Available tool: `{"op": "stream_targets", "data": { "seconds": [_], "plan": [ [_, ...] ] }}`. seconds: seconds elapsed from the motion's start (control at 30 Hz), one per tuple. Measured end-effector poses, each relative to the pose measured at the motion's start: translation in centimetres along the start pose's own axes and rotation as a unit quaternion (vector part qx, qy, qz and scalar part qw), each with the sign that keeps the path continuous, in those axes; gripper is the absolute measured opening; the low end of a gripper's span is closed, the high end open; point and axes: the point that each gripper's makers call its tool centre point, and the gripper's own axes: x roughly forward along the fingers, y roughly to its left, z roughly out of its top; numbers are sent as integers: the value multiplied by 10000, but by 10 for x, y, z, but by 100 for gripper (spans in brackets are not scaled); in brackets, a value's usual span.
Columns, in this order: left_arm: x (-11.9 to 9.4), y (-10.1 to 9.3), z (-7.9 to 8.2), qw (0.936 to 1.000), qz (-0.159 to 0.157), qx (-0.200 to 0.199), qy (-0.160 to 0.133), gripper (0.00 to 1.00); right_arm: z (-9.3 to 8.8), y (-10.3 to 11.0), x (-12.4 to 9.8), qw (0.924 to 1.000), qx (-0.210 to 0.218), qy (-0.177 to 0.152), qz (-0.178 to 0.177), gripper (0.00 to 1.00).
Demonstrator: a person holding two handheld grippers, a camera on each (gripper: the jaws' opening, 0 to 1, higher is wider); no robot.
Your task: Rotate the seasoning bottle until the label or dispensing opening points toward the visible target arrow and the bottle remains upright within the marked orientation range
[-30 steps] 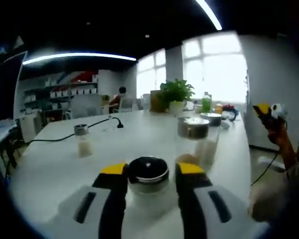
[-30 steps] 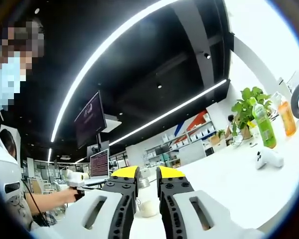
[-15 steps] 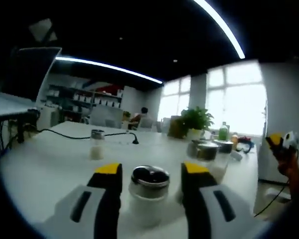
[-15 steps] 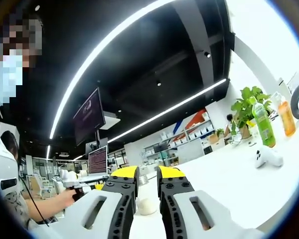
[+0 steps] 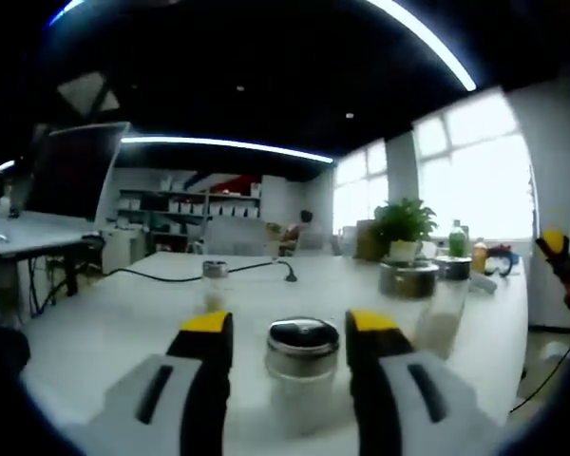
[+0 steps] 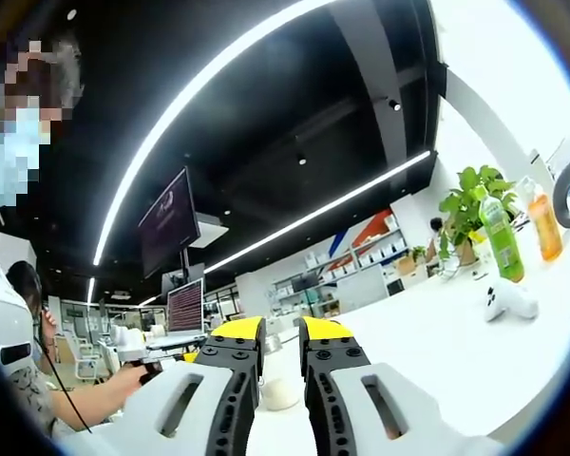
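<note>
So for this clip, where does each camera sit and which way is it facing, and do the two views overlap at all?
Left gripper view: rides the left gripper, low over the white table, facing the windows; its jaws flank a metal-capped seasoning bottle.
Right gripper view: rides the right gripper, tilted up toward the ceiling lights; a person's sleeve shows at left.
Shared: the table, potted plant, green drink bottle.

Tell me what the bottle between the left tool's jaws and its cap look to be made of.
The seasoning bottle looks like clear glass or plastic, translucent with a pale fill; blur leaves that open. Its cap looks like shiny metal, silver-sided with a darker top catching highlights. The left tool straddles it with its jaws apart.
</note>
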Motion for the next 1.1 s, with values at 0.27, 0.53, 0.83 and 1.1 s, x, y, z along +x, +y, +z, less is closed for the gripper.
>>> {"op": "stream_targets", "data": {
  "seconds": [0.27, 0.53, 0.83, 1.1],
  "plan": [
    [1, -9, -1, 9999, -113, -93, 46, 51, -3, -2, 0, 10000, 38, 35, -31, 13],
    [2, -1, 1, 9997, -14, -238, -24, 46, -6, -5, 0, 9999, 90, 66, -61, 13],
    [2, -1, -4, 9998, 83, -155, 11, 47, -9, -8, 1, 9998, 103, 126, -74, 13],
    [1, -1, -10, 9998, 55, -208, 60, 34, -6, -15, -2, 9998, 95, 73, -175, 12]
  ]
}}
